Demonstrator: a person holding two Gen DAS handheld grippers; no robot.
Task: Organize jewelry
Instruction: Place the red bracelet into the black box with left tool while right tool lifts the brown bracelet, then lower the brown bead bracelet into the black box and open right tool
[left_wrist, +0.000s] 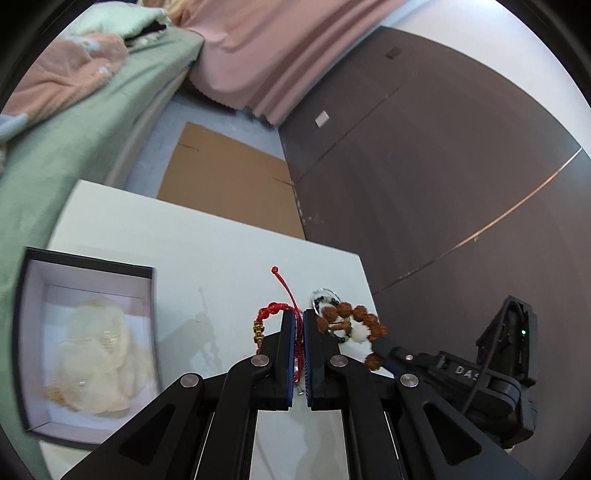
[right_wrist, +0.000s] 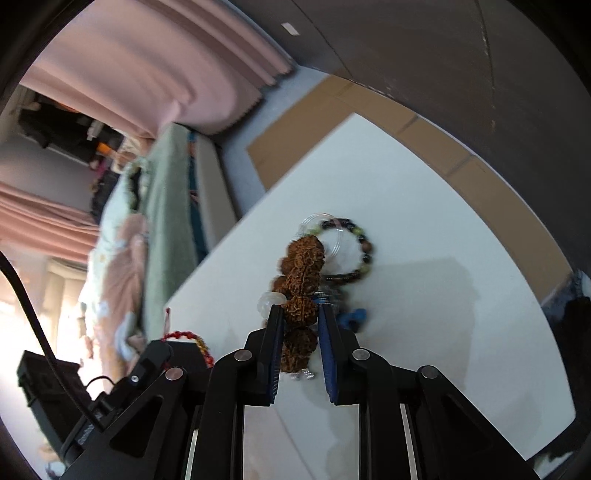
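Jaws first: left gripper (left_wrist: 299, 325) is pinched nearly to nothing on the red cord bracelet (left_wrist: 271, 314), cord running down between the pads, gold beads hanging off to the left side. Right gripper (right_wrist: 300, 317) has its jaws clamped on the brown seed-bead bracelet (right_wrist: 301, 280), one knobbly bead squeezed between the blue pads, rest of the strand trailing fwd onto the bench (right_wrist: 424, 221).

Other pcs: a dark multicolour bead bracelet (right_wrist: 356, 251) and a clear bangle (right_wrist: 325, 232) lie on the bench just beyond the brown strand, overlapping each other. A small blue item (right_wrist: 354, 317) sits just right of the right jaws, too blurred to ID. White round bead (left_wrist: 360, 332) belongs w/ the brown strand, as far as I can tell.

Open black box (left_wrist: 88, 273) w/ pale lining sits at the left of the bench, well apart from the pile; soft cream-coloured filling (left_wrist: 96, 350) inside, maybe w/ a bit of gold chain, blurry.

Step in hand, my read: both grippers are separating tangled pcs, each w/ its own bracelet. Whether either is lifted clear of the bench I can't tell.

Next move prob calls for: drawing the two apart gently so cord doesn't snag on the seed beads, then carrying one over to the box. Risk: brown strand drags the bangle along.
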